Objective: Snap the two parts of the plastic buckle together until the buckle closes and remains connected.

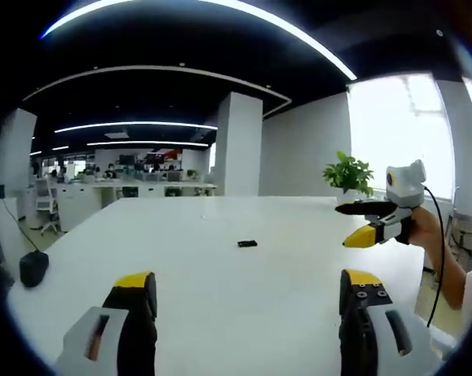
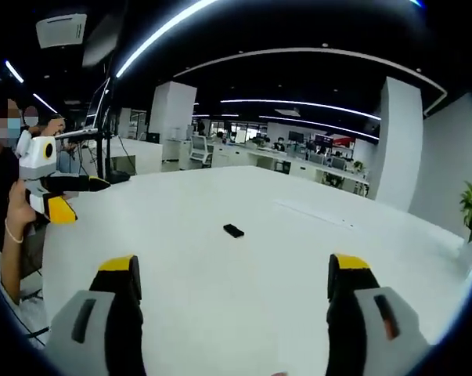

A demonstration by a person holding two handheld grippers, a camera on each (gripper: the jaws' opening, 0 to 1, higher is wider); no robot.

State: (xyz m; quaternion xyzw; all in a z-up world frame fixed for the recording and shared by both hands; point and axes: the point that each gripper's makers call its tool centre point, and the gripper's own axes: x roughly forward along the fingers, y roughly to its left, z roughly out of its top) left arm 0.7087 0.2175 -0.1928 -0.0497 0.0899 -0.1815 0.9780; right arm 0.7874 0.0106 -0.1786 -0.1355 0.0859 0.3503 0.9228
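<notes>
Both grippers hang above a large white table point(image 1: 220, 258) with their jaws spread wide and nothing between them. In the left gripper view the left gripper point(image 1: 247, 286) rises from the bottom, its two yellow-tipped jaws well apart over bare tabletop. The right gripper point(image 2: 234, 270) stands the same way in the right gripper view — jaws parted, empty.

The plastic buckle point(image 1: 247, 244) lies flat on the table, a small black piece out toward the middle of the surface, well clear of every edge. In the right gripper view the buckle point(image 2: 233, 230) sits ahead of the jaws, roughly centred between them but well beyond their tips. It is too small to tell whether its two parts are joined or separate.

Each gripper also appears in the other's view. In the left gripper view the right gripper point(image 1: 359, 222) comes in from the right, held over the table's right edge, one black jaw above and one yellow-tipped jaw below, apart. In the right gripper view the left gripper point(image 2: 85, 197) shows at the left, beyond the table's left edge, its jaws likewise parted.

A dark computer mouse point(image 1: 34, 269) rests near the table's left edge in the left gripper view, and a green potted plant point(image 1: 348, 174) stands at the far right corner — behind them, an open office with desks.
</notes>
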